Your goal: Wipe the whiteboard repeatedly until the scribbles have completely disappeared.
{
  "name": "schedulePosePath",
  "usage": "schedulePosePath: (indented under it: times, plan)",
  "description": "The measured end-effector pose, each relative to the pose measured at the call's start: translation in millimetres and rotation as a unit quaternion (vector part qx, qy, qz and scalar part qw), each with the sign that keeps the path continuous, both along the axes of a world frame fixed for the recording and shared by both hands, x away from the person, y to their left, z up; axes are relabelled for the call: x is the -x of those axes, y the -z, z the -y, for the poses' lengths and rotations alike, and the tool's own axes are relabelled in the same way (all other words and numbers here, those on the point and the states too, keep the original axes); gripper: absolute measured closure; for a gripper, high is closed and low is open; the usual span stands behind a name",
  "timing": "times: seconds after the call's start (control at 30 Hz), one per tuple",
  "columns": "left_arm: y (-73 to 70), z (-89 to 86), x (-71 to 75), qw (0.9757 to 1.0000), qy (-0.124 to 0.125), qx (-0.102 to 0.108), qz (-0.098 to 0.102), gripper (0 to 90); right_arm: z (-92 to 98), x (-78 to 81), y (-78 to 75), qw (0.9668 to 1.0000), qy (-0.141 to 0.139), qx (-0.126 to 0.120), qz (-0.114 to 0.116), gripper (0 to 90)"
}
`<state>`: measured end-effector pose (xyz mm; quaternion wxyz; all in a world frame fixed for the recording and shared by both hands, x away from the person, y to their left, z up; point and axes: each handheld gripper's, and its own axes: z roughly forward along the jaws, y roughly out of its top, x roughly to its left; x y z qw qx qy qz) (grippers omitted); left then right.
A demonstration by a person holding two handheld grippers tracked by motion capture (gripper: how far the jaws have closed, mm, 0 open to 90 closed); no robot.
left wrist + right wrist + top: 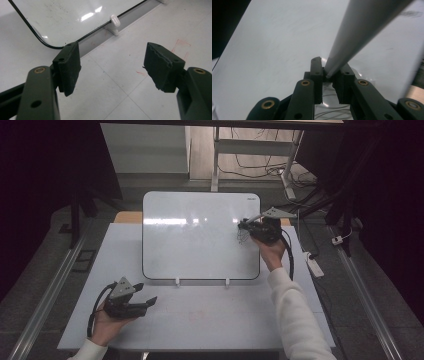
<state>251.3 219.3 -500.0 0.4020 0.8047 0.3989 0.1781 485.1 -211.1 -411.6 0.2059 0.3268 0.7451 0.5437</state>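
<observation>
Whiteboard (200,237) work was the business here, the board propped on the white table (200,320), leaning back and held at its lower edge by two small white clips (177,281).

Over on the left, the left gripper (145,295) sat low on the table in front of the board's bottom corner, cradled in the left hand (107,322). Its jaws stood wide apart with nothing between them; the left gripper view looked straight through the gap to bare tabletop, some faint red marks (181,45) and one clip (115,21).

Across the board's glossy middle there was little writing to make out, only glare.

Then the right side, where the action was: the right gripper (245,224) was up against the board near its right edge, jaws clamped on a grey marker (359,32). In the right gripper view that pen ran up and away from the pads. A small dark scribble (243,237) sat on the board just below the gripper.

By my reading, the writing step was under way. Next would call for steady contact of the tip on the board and a controlled stroke, while the left gripper waited idle.
</observation>
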Motion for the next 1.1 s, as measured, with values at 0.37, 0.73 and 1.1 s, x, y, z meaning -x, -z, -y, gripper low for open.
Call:
schedulePosePath:
  times: [0.37,0.73,1.1]
  plan:
    - [0.1,0.8,0.1,1.0,0.0,-0.001,0.0,30.1,-1.3,6.5,2.7,0.9999,0.01,0.01,0.009,77.7]
    - [0.4,1.9,0.2,1.0,0.002,-0.003,-0.001,30.1,24.9,1.3,-2.2,0.9977,0.063,-0.02,0.013,77.8]
    - [0.1,1.5,0.6,1.0,0.001,-0.002,0.001,30.1,31.7,4.7,-1.2,0.9977,0.065,-0.014,0.014,77.8]
